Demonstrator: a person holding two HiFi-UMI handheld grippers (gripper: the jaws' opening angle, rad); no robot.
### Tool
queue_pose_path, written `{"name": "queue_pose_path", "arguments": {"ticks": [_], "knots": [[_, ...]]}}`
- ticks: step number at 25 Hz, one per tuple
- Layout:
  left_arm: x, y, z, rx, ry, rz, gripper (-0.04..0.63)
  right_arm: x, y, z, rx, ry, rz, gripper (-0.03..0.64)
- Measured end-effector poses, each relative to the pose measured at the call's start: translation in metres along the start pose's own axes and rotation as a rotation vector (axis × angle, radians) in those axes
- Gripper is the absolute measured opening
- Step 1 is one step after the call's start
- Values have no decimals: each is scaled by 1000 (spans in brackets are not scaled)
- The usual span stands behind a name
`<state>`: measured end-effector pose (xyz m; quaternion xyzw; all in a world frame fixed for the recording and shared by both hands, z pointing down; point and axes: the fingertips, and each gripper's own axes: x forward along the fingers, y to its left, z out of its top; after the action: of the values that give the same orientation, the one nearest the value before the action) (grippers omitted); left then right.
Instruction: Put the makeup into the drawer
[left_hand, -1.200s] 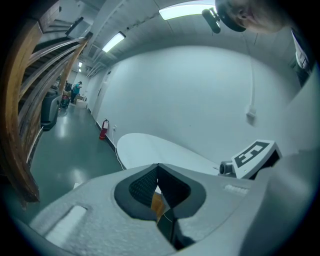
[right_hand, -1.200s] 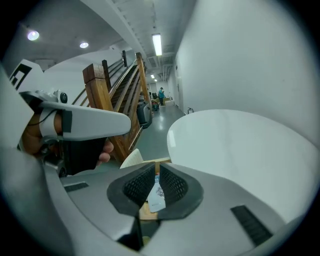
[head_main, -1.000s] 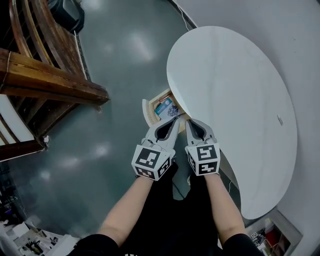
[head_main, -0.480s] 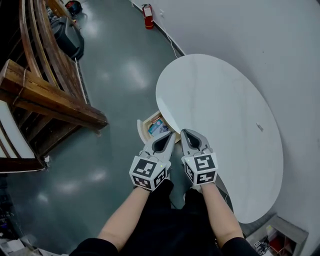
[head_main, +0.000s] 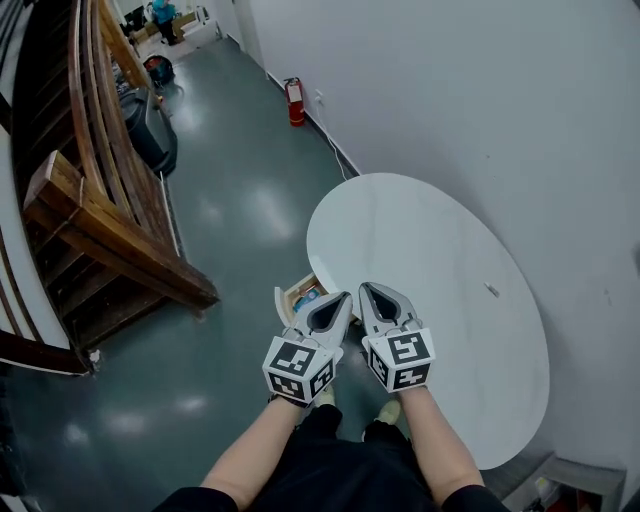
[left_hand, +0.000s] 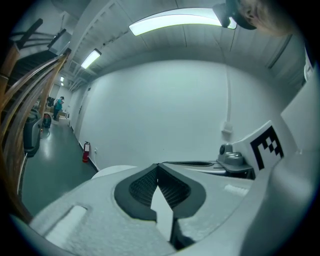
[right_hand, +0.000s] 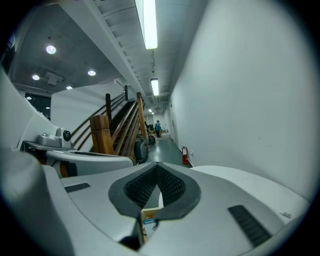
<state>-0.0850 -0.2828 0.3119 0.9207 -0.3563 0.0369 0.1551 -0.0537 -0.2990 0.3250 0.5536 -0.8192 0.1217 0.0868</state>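
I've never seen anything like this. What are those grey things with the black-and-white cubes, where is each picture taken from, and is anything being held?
No robot here: a person holds a tool in each hand, each ending in a two-jaw claw. The patterned cubes are part of the tools. The picture showing the arms comes from a camera on the person's head, looking down at the left claw and right claw. The other two come from cameras riding on each tool, looking along its jaws. In both, the jaws are closed with nothing between them, so nothing is held. Ahead is a round white table, its top almost bare. Under its near edge an open drawer sticks out, with a makeup box already inside.
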Motion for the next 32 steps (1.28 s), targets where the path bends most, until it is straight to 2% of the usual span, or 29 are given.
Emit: {"name": "queue_pose_path", "arguments": {"ticks": [17,32], "knots": [[-2,-33,69,69,-91,-19,9,-41,-10,78,-46,-128,-17,14],[-3,-40,85,97,-111,-28,9,-43,-9,92,-45,-148,-6,14]]}}
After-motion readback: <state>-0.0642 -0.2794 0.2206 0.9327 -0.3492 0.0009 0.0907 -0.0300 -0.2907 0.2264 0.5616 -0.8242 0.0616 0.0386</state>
